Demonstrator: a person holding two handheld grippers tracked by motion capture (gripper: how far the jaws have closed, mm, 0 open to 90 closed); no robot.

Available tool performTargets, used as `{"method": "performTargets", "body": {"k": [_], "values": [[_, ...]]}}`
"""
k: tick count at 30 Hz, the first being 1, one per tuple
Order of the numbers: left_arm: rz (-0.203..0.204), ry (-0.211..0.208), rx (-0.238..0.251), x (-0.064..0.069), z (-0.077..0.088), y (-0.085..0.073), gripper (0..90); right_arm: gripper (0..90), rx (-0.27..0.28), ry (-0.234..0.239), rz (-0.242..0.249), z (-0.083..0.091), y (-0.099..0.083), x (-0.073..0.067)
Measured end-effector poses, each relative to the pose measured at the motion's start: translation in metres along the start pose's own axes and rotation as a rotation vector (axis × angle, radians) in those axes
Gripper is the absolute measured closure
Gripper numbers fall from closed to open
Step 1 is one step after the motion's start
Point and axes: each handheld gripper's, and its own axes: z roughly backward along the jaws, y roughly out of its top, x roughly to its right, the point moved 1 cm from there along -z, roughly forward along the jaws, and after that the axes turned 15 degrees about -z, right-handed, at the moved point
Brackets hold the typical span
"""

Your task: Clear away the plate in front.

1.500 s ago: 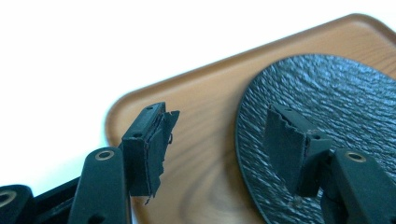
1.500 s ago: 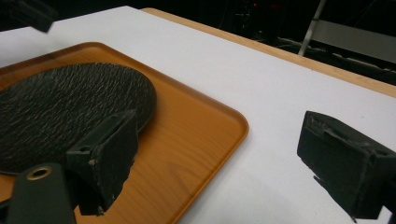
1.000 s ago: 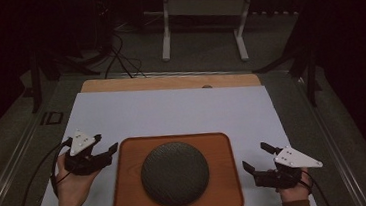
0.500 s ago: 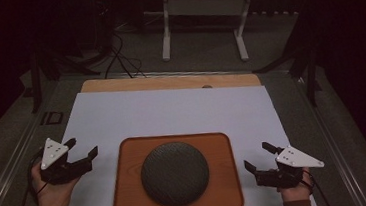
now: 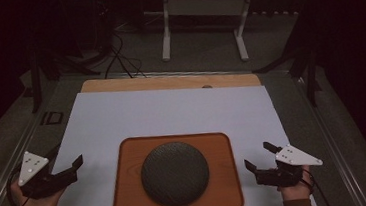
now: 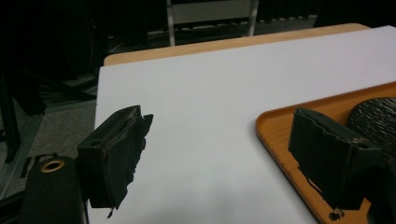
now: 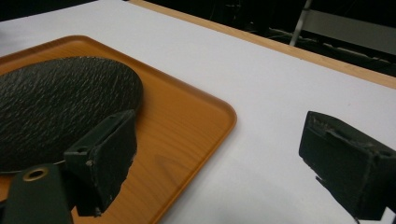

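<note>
- Where the high view looks down, we see a wooden tray (image 5: 124, 198) at the near edge of the white tabletop (image 5: 171, 111), a dark textured dome (image 5: 175, 173) upside-down at its centre; the left gripper (image 5: 71, 167) hovers by the left edge, the right gripper (image 5: 259, 158) by the right edge.
- From the left gripper view, we find its jaws spread wide, empty, over bare white surface beside the tray's rim.
- From the right gripper view, we find jaws parted and empty, one over the tray, one over the tabletop.

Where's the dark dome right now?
In the high view, the dark dome sits centred on the orange tray, between the left gripper and right gripper.
</note>
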Motion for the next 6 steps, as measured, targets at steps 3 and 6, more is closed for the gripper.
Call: {"method": "performTargets", "body": {"k": [3, 6], "values": [[0.015, 0.008, 0.007, -0.0022, 0.0001, -0.0008, 19.3, 11.1, -0.001, -0.003, 0.001, -0.001, -0.0001, 0.0006], [0.013, 0.012, 0.003, -0.002, -0.001, -0.001, 19.3, 11.1, -0.002, -0.007, 0.002, -0.0017, -0.0002, 0.0021]]}}
